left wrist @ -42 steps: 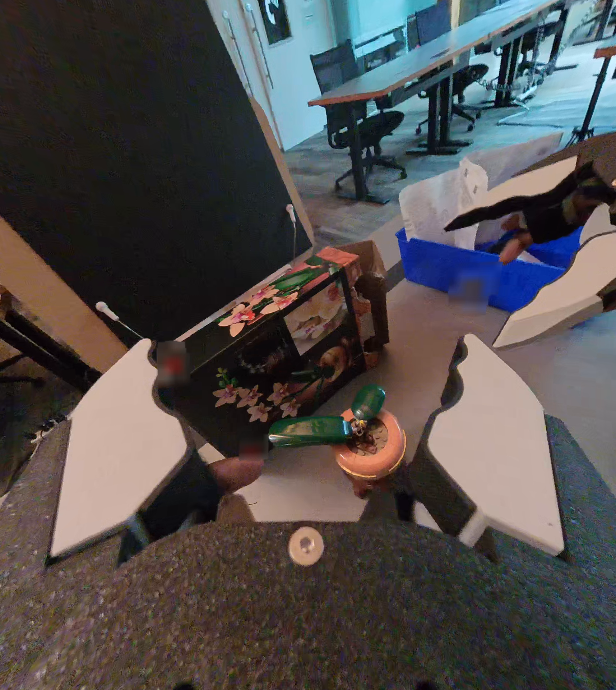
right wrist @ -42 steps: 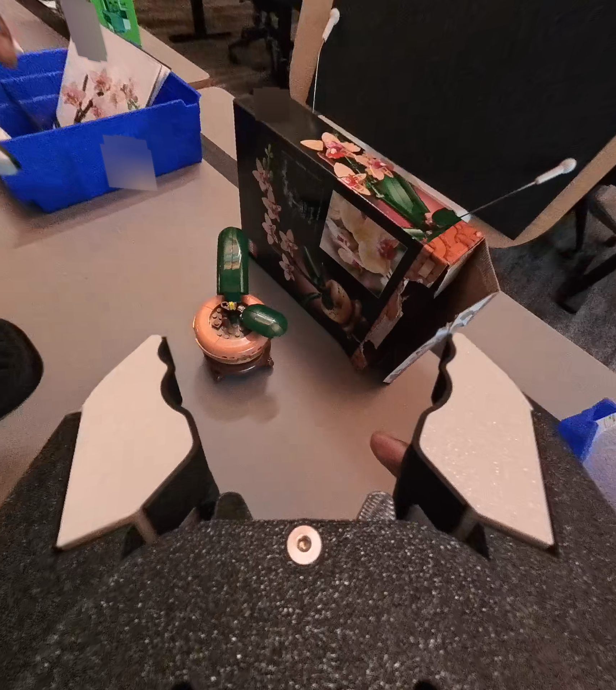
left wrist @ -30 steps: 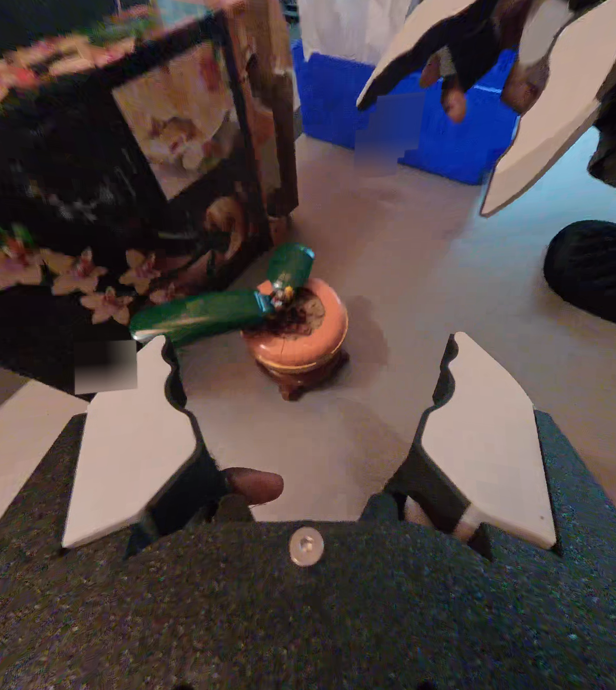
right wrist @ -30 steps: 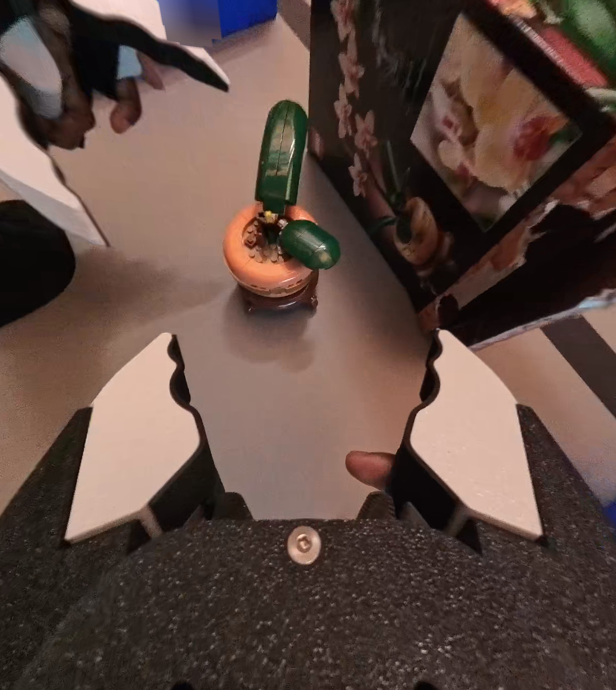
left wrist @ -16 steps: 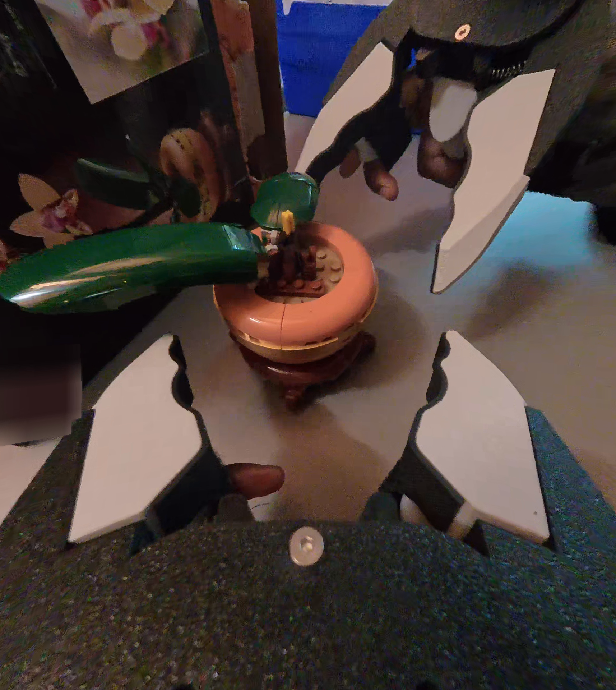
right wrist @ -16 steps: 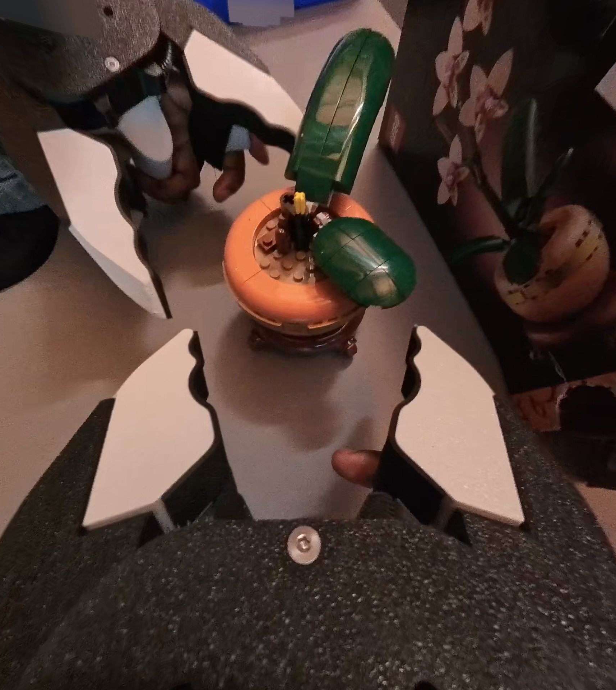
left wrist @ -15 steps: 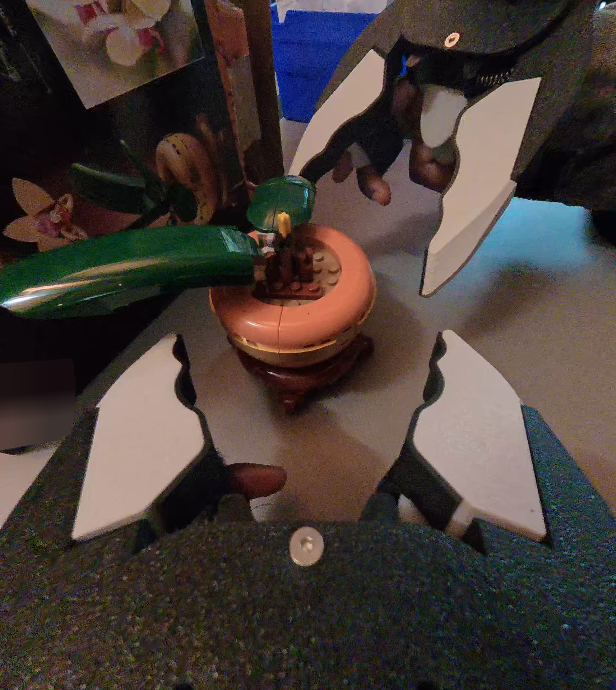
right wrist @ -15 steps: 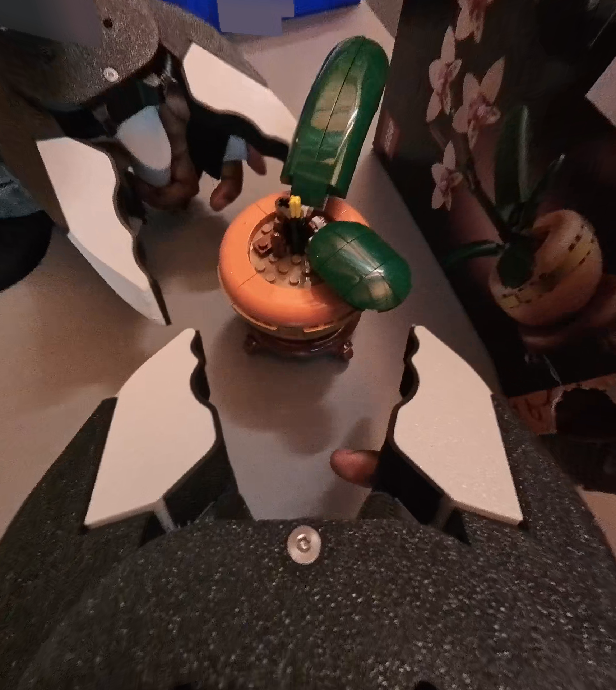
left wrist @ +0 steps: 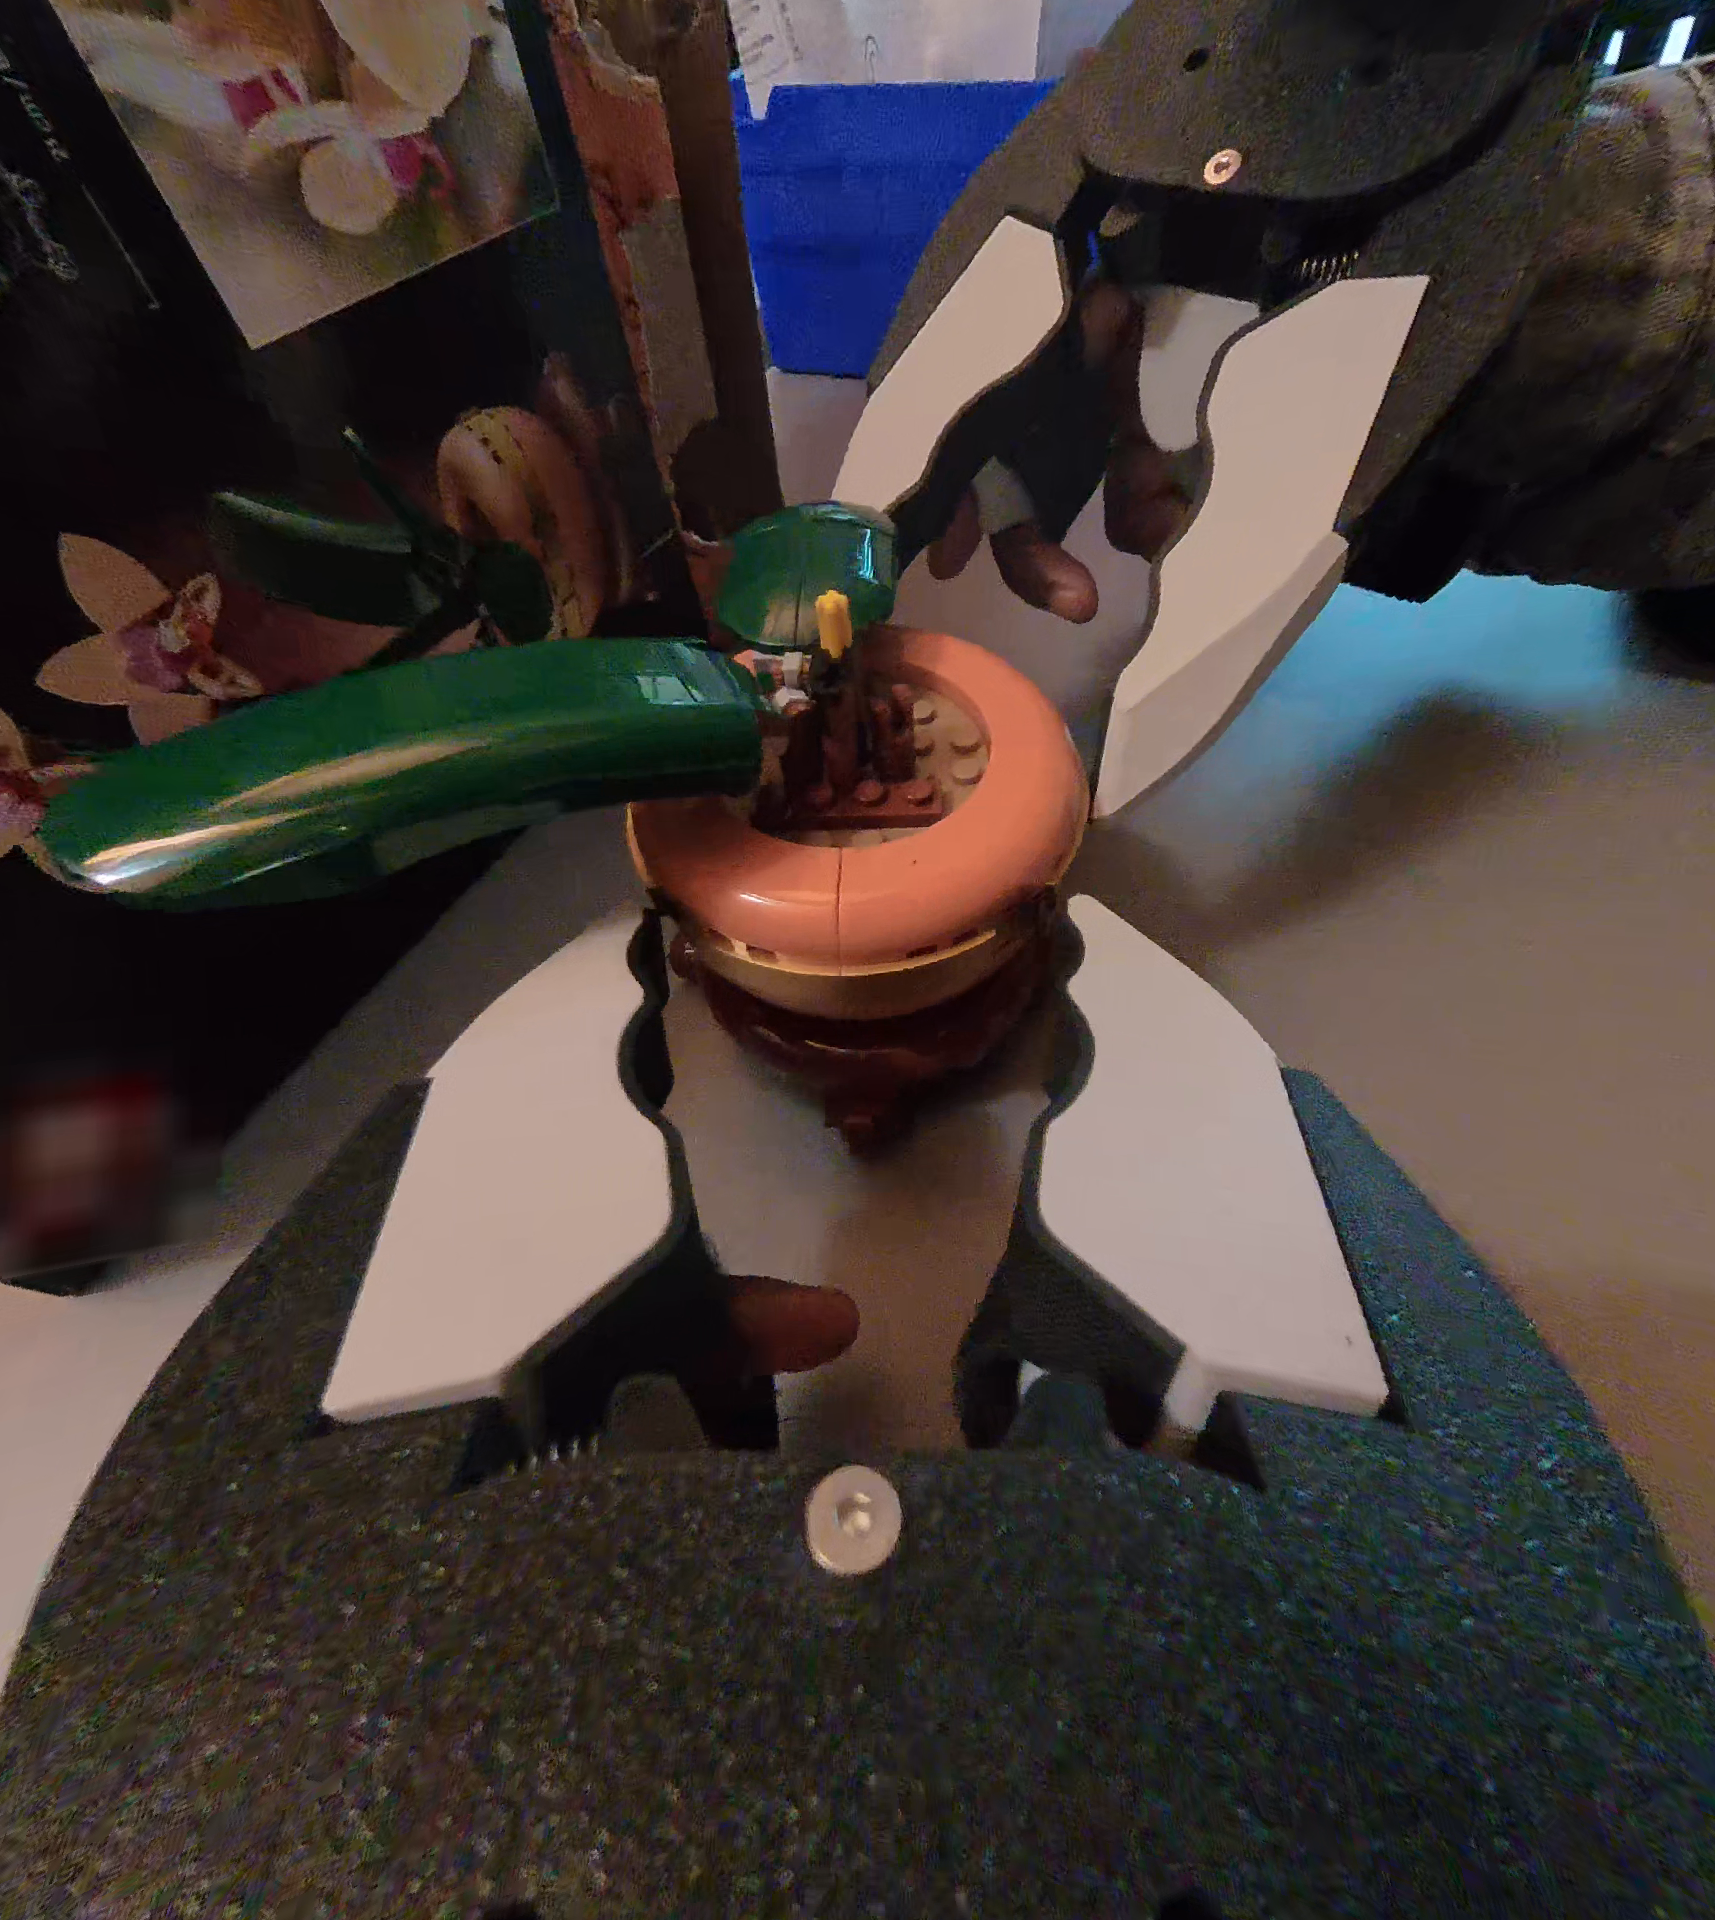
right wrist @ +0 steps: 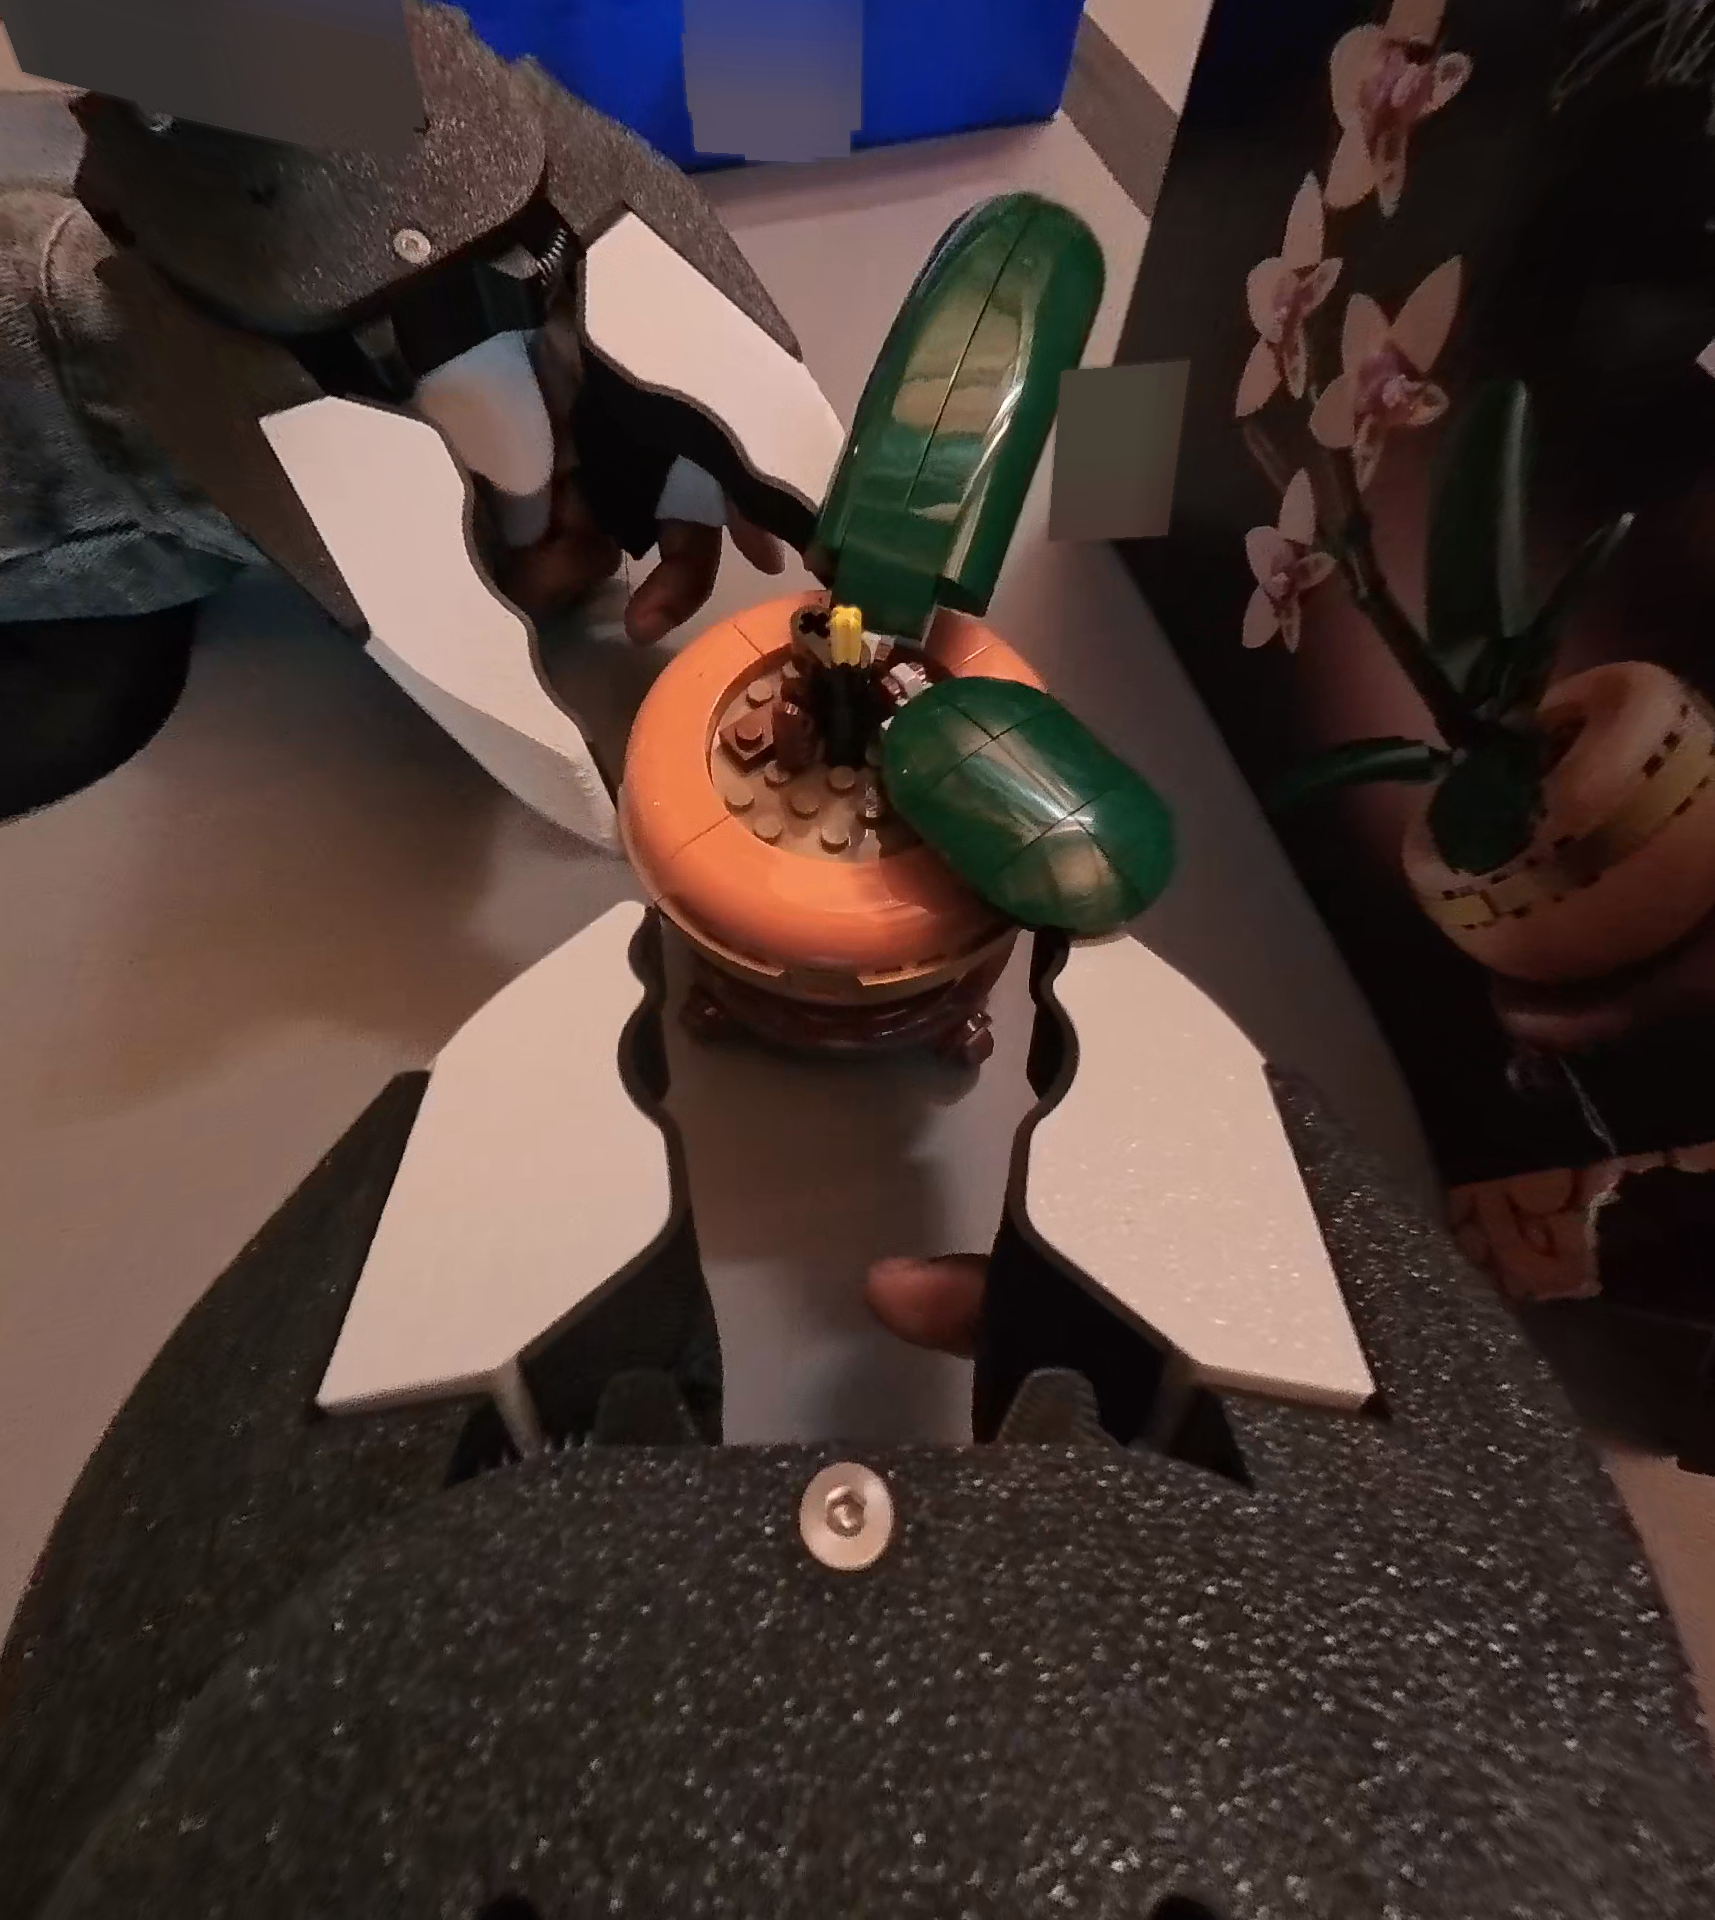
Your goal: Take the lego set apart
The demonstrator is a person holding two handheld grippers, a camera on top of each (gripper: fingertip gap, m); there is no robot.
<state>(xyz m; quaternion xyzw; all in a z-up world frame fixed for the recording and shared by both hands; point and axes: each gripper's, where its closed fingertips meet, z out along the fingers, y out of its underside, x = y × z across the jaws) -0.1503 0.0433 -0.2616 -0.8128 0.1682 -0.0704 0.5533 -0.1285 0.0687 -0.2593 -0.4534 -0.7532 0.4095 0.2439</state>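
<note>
The lego set is a small orange-pink flower pot (left wrist: 853, 904) on a dark brown base, standing on the grey table (left wrist: 1455, 987). A long green leaf (left wrist: 396, 769) and a short round green leaf (left wrist: 801, 582) stick out of its studded brown centre. My left gripper (left wrist: 853, 935) has closed in on the pot's lower body, one fingertip against each side under the rim. My right gripper (right wrist: 837, 925) holds the same pot (right wrist: 811, 894) from the opposite side. Each gripper also shows across the pot in the other's view, the right gripper (left wrist: 983, 649) and the left gripper (right wrist: 713, 681).
The black lego box (left wrist: 209, 312) with orchid pictures stands close beside the pot, on the long leaf's (right wrist: 946, 416) side, and also shows in the right wrist view (right wrist: 1455, 520). A blue bin (left wrist: 853, 208) sits farther back. A person's fingers and sleeves show behind both grippers.
Both grippers came down from above and apart to the pot from opposite sides. Their fingers narrowed from wide open until the tips sit against the pot's lower body.
</note>
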